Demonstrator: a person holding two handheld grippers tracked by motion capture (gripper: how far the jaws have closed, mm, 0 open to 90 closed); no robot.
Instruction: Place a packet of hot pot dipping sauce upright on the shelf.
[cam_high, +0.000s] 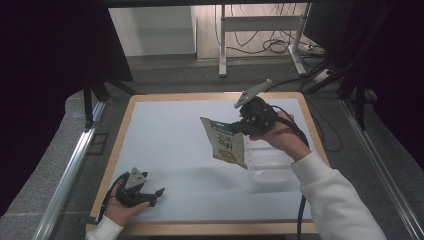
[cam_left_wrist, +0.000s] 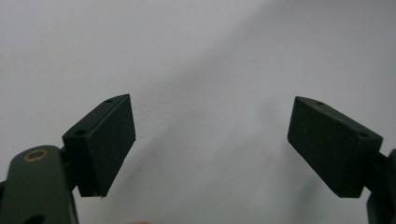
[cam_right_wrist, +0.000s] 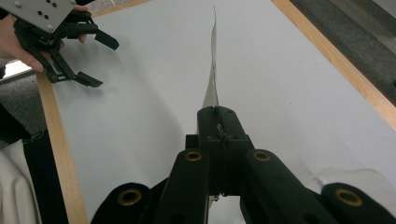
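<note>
A snack packet (cam_high: 226, 142), green and cream with printed lettering, hangs in the air over the right half of the white table top (cam_high: 175, 145). My right gripper (cam_high: 239, 127) is shut on the packet's right edge. In the right gripper view the packet (cam_right_wrist: 212, 79) shows edge-on, pinched between the closed jaws of the right gripper (cam_right_wrist: 215, 112). My left gripper (cam_high: 156, 196) rests near the table's front left corner, open, nothing between its fingers. In the left gripper view the left gripper (cam_left_wrist: 211, 140) has its jaws spread wide over bare white surface.
A clear plastic tray (cam_high: 270, 167) stands on the table just below and right of the hanging packet; its rim (cam_right_wrist: 359, 179) also shows in the right gripper view. The table has a wooden border (cam_high: 210, 229). Beyond it are a metal frame (cam_high: 260, 25) and cables on the floor.
</note>
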